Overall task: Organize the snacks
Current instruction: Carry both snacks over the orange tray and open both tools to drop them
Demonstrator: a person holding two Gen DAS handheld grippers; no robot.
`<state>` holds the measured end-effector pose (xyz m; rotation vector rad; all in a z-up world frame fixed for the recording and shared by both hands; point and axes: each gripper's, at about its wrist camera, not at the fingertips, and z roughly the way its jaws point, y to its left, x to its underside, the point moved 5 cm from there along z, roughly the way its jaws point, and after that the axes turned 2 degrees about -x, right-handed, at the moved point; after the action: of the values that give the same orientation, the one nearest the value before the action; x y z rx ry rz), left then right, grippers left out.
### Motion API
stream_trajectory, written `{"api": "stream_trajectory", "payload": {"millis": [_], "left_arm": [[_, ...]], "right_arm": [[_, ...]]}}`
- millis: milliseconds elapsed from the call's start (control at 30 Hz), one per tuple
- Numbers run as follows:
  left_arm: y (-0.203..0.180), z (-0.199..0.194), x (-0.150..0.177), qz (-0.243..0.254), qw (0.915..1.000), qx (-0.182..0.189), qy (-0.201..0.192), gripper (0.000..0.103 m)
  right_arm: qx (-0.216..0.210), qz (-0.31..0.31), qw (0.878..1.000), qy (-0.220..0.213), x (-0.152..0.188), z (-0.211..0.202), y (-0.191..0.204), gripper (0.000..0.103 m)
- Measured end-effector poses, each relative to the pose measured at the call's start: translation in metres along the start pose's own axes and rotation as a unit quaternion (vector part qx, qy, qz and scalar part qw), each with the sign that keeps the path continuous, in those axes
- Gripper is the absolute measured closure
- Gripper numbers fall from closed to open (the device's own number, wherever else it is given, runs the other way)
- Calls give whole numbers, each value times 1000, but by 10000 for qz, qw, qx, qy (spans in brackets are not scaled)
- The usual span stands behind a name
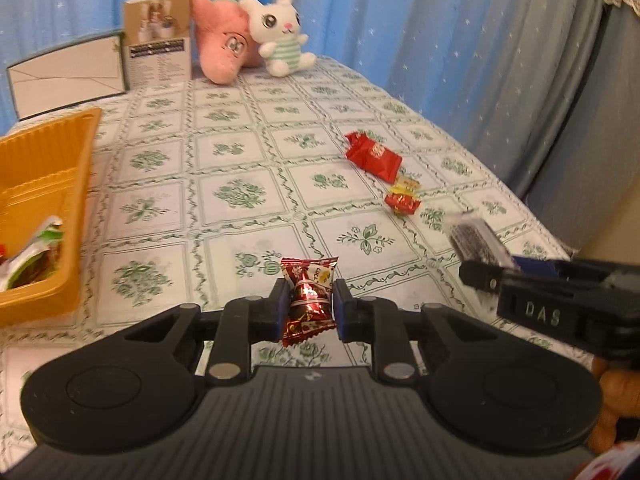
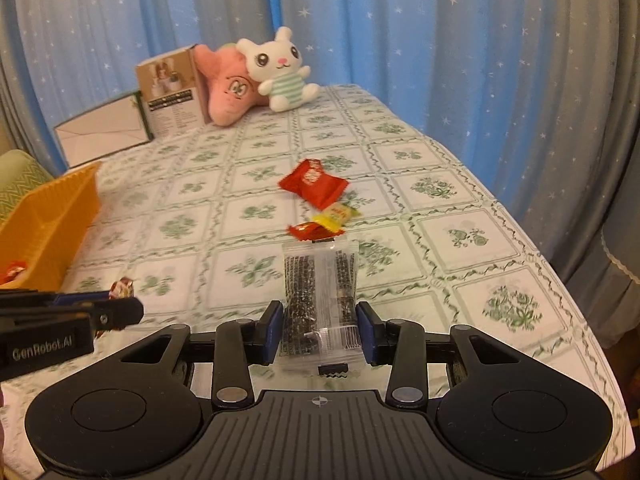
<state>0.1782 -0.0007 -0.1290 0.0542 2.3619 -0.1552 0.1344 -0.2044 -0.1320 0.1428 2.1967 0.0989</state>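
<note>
Floral vinyl tablecloth [image 1: 248,184], left tool [image 1: 308,304] clamping crinkly foil candy [image 1: 307,300], right tool [image 2: 320,332] gripping clear flat sesame packet [image 2: 320,300]

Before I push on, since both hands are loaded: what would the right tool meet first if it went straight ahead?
Probably the small red and yellow candies lying just beyond the clear sesame packet that the right tool grips, though it may touch the tablecloth first; depth is unclear.

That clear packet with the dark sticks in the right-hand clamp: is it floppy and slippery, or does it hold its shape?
Probably fairly stiff: the clear packet stands upright out of the right gripper without drooping. Its glossy film looks slippery, so it might slide if squeezed lightly. It seems light, and the dark sticks inside could snap under a hard pinch.
</note>
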Motion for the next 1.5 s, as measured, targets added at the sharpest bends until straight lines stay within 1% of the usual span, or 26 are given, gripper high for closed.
{"api": "stream_trajectory", "payload": {"millis": [133,333,633,767,933,1133,1233,1500], "left_arm": [[9,-25,-3,-99,9998,-117,-123,83],[31,-58,-7,-352,9986,-326,-201,83],[72,-94,-18,-614,9954,-681,-289,83],[88,-106,-21,-721,9938,-781,-340,83],[103,-116,-24,-796,9927,-820,-376,83],[124,-121,-29,-907,9911,-896,-383,83],[141,-124,-31,-1012,9895,-958,-377,83],[192,-126,-42,-1209,9843,-1241,-329,83]], "right_arm": [[-190,-10,9998,-54,-3,-17,20,63],[-456,-175,9986,-200,-19,-41,55,63],[-852,-521,9947,-255,-38,-51,108,63],[-1009,-663,9923,-282,-45,-51,130,63],[-1169,-785,9896,-295,-52,-50,151,63],[-1335,-915,9865,-242,-58,-44,174,63],[-1394,-1007,9849,-218,-61,-39,186,63],[-1636,-1022,9812,-78,-69,-14,220,63]]}}
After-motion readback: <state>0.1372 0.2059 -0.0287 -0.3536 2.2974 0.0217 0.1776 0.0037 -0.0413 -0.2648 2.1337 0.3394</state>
